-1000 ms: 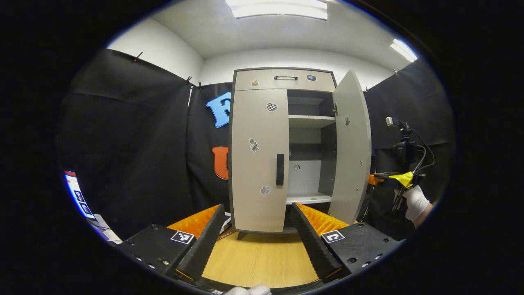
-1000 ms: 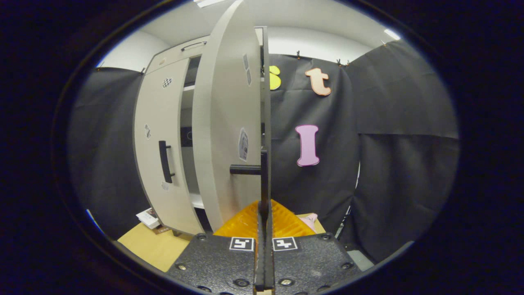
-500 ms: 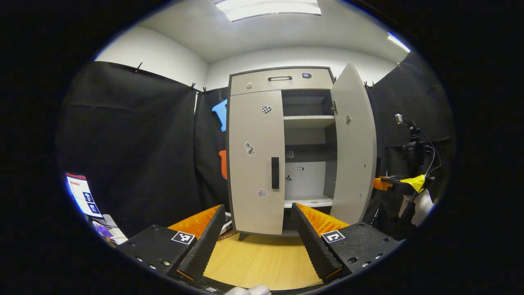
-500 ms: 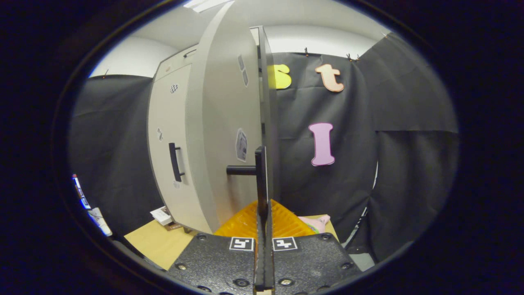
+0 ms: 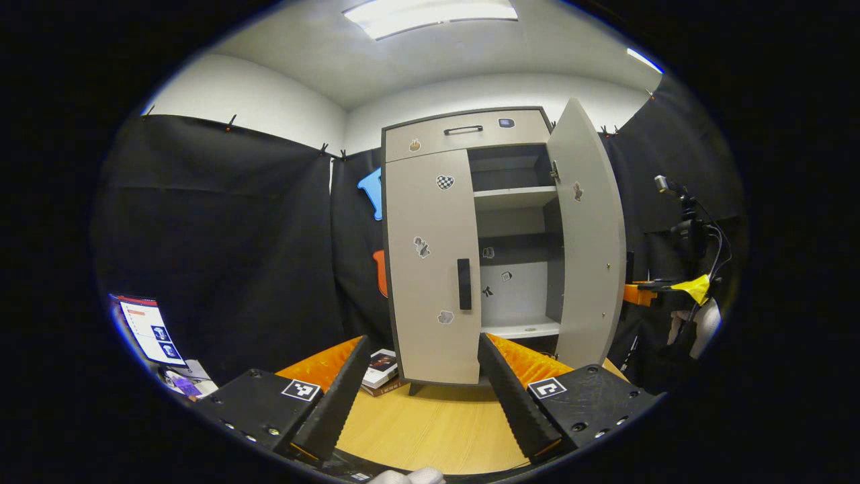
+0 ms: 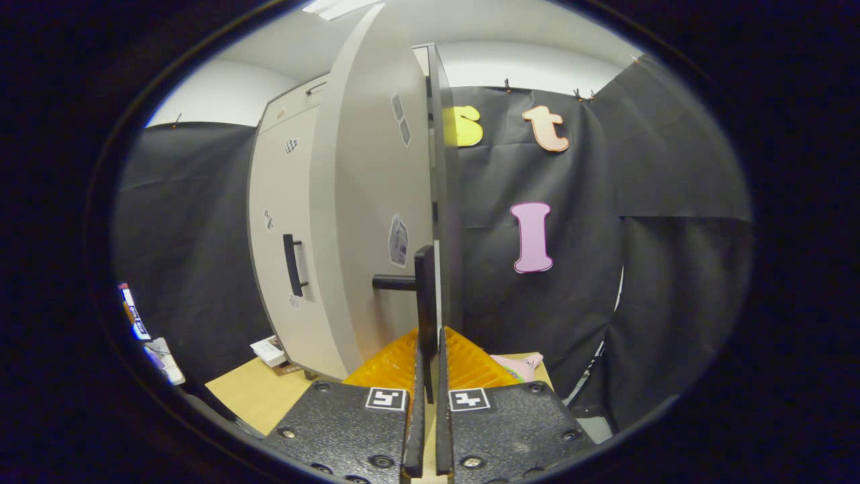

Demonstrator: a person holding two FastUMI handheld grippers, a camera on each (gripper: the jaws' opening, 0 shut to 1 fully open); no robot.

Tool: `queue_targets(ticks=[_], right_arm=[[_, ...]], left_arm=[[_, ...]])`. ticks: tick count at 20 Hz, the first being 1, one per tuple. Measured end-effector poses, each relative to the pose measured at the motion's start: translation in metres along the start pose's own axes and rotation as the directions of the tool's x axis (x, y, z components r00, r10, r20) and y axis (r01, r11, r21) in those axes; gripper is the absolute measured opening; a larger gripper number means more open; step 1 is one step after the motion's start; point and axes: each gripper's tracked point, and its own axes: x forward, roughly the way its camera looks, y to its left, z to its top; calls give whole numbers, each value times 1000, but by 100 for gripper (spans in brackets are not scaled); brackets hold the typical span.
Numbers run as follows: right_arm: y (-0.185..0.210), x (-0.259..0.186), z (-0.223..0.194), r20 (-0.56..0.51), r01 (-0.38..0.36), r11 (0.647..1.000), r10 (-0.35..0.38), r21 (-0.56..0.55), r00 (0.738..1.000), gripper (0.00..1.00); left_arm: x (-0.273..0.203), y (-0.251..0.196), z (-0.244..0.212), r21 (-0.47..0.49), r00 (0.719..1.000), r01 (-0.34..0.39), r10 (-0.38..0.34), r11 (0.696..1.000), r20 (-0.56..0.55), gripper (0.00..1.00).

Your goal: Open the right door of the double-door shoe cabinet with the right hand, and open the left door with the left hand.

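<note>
Left tongs (image 5: 416,383) spread wide above the tabletop (image 5: 430,430), well short of the shut left door (image 5: 430,269); handle (image 5: 463,284) near its inner edge, best approached square and clamped mid-bar; right door (image 6: 376,202) swung wide open; right tongs (image 6: 426,363) parted slightly about its handle (image 6: 423,282), seemingly releasing.

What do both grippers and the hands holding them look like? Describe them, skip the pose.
The left gripper and right gripper each have two black, blocky carriers with visible screws. Each carrier bears a square black-and-white marker and a long wedge-shaped finger, ribbed inside. A white glove covers the left hand. Farther off, the left gripper view shows another white glove below yellow tape.
</note>
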Motion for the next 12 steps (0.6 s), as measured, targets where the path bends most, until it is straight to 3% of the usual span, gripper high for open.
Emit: queue_targets(ticks=[1,4,6,12], right_arm=[[-5,-9,2,12,26,1000,-26,-3,1000,14],[-6,-33,11,27,82,997,-82,-4,996,58],[2,-49,15,35,109,994,-109,-5,993,72],[60,-86,9,65,141,990,-140,-3,988,95]], left_arm=[[6,4,-1,-2,1000,11,-11,1000,0,96],[29,17,-4,4,999,40,-40,999,-5,96],[49,26,-8,1,998,66,-66,998,-7,96],[114,36,-24,-3,985,170,-170,985,-15,96]])
